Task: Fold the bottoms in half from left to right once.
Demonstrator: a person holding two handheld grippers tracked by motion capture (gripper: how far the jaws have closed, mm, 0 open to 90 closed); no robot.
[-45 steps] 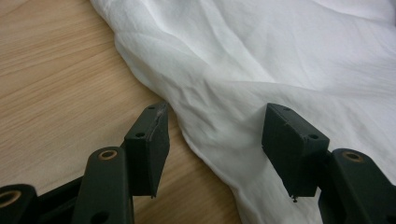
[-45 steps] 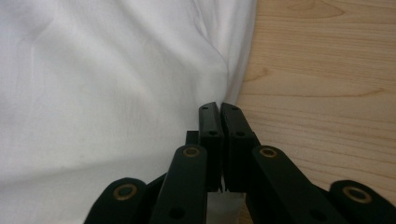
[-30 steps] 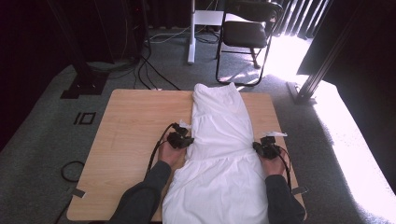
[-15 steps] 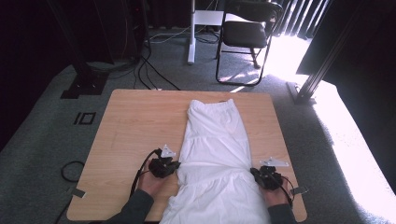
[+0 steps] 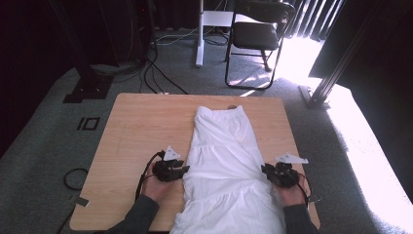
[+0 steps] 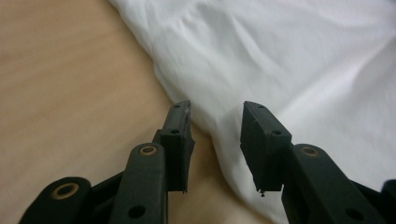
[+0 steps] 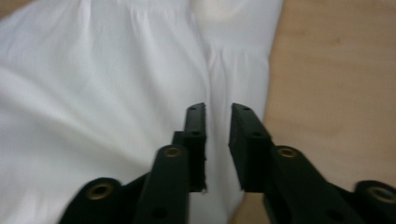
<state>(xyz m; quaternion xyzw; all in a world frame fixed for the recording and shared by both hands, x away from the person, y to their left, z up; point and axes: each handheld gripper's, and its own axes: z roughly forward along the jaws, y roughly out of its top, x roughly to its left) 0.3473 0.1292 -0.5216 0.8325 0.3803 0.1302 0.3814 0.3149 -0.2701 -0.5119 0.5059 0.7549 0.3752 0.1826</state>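
Lying lengthwise down the middle of the worktop point(image 5: 136, 131), the white skirt point(image 5: 229, 165) looks largely spread; left gripper point(image 6: 215, 122) and right gripper point(image 7: 217, 122) flank its edges, jaws parted, holding nothing.

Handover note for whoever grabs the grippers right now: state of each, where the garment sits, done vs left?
Left gripper: open, jaws apart at the left edge of the white garment, gripping nothing.
Right gripper: open with a narrower gap, over the garment's right edge, cloth not clamped.
Garment: lies lengthwise down the middle of the wooden table, elastic waistband at the far end, hem hanging off the near edge. Mostly flat, with soft wrinkles.
Done: spread out and roughly straight.
Left: probably grip both side edges, then smooth or fold; no fold made yet.
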